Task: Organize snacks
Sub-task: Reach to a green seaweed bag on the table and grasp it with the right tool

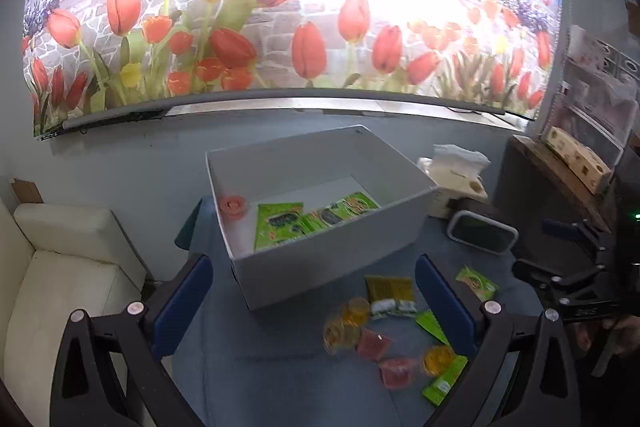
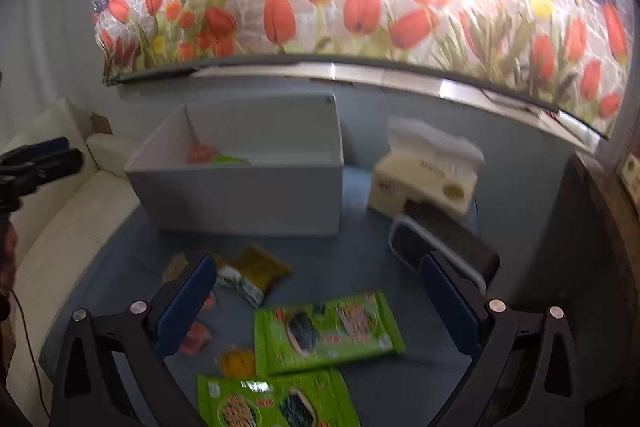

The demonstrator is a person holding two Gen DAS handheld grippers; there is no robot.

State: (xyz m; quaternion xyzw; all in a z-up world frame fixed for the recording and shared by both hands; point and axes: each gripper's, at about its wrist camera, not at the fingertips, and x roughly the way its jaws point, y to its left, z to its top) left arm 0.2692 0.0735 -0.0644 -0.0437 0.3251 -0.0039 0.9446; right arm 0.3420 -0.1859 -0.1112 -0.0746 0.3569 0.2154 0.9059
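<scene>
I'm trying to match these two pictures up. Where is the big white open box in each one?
Left wrist view: the white open-topped box sits mid-frame, seen from above, green packets inside.
Right wrist view: the same box sits upper-left of centre, seen side-on.
Shared landmark: the cream tissue holder to its right.

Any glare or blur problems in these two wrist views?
Left wrist view: the tulip mural is blown out along its top; the loose snacks are smeared. Right wrist view: overall motion blur, tissue box and green packets soft; fisheye bends the wall ledge.
</scene>
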